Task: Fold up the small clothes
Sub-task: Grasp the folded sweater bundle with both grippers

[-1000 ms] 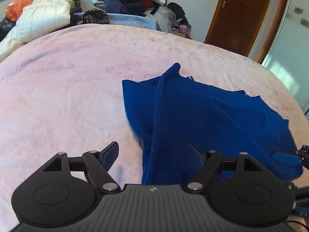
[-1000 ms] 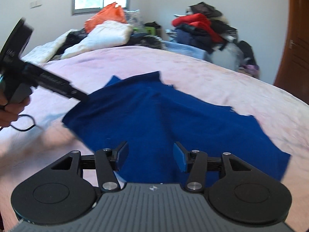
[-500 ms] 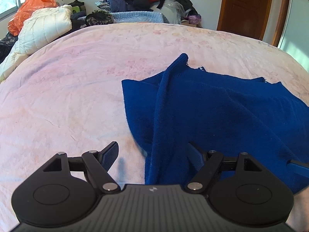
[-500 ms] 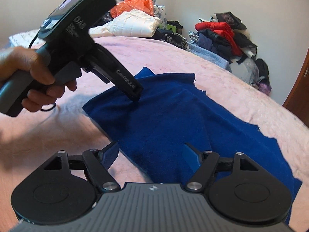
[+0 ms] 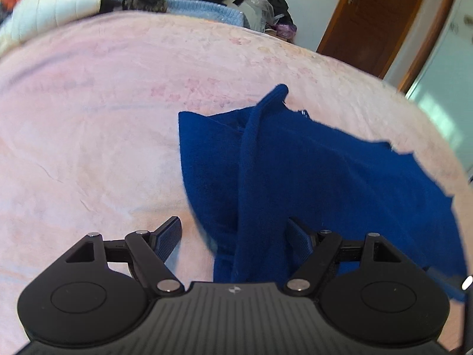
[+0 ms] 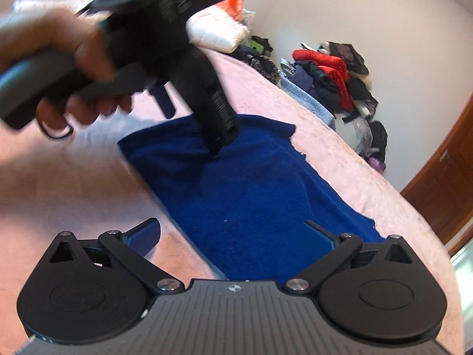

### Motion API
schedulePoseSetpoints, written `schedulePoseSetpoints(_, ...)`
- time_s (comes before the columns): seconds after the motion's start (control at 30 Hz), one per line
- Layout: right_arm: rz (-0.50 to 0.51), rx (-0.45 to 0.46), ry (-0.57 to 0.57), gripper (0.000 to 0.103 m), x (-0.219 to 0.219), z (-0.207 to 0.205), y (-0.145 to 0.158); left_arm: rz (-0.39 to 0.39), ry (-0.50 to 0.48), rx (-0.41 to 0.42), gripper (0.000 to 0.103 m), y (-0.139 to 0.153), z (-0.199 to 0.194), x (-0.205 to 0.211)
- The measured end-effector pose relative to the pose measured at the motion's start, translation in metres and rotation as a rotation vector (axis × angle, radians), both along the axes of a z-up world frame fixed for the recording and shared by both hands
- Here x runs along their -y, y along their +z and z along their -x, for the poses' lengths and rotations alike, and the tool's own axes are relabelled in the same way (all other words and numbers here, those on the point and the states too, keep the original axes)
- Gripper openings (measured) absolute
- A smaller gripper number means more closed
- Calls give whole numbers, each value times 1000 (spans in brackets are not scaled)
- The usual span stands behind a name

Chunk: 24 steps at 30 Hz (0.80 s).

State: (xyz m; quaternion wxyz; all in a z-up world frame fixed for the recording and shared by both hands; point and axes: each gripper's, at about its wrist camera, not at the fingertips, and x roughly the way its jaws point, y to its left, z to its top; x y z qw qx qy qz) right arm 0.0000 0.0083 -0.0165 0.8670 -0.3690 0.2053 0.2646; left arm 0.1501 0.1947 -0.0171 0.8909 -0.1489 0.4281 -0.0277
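Note:
A dark blue garment (image 5: 310, 177) lies spread on the pink bedspread (image 5: 103, 118), with a raised fold running from its near edge to its far tip. My left gripper (image 5: 233, 233) is open, its jaws astride the garment's near left edge and fold. In the right wrist view the garment (image 6: 251, 195) lies flat ahead. My right gripper (image 6: 233, 236) is open over the garment's near edge. The left gripper (image 6: 195, 112), held in a hand, points down onto the garment's far part.
Piled clothes (image 6: 331, 80) and white bedding (image 6: 218, 29) lie beyond the bed's far side. A brown wooden door (image 5: 375, 20) stands at the right. The bedspread (image 6: 59, 192) spreads to the left of the garment.
Both grippers have moved closer to the garment. The right view has swung so the left gripper and hand loom large at upper left. The right jaws have opened wider. The garment lies much as before.

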Motion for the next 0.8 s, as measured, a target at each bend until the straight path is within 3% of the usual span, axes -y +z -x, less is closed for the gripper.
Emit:
schedulePoseSetpoints(0.13, 95, 111, 35, 101, -18, 5, -14, 233, 41, -1, 87, -7, -17, -34)
schedulePoseSetpoints(0.23, 113, 148, 42, 100, -31, -1, -16, 324, 35, -6, 87, -11, -36, -45)
schedulePoseSetpoints(0.5, 107, 204, 42, 96, -57, -28, -21, 372, -64, -3, 89, -17, -89, -34)
schedulePoseSetpoints(0.6, 108, 199, 60, 90, -63, -33, -21, 338, -89, 3, 88, -17, -106, -25)
schedulePoseSetpoints(0.63, 115, 192, 72, 84, -65, -34, -21, 322, -88, 4, 85, -16, -110, -23)
schedulePoseSetpoints(0.7, 123, 171, 97, 62, -68, -36, -20, 270, -76, -13, 63, -14, -114, -19)
schedulePoseSetpoints(0.73, 130, 159, 108, 56, -70, -37, -20, 239, -62, -23, 48, -13, -115, -18)
schedulePoseSetpoints(0.8, 142, 145, 130, 33, -73, -35, -22, 238, -32, -44, 34, -14, -117, -22)
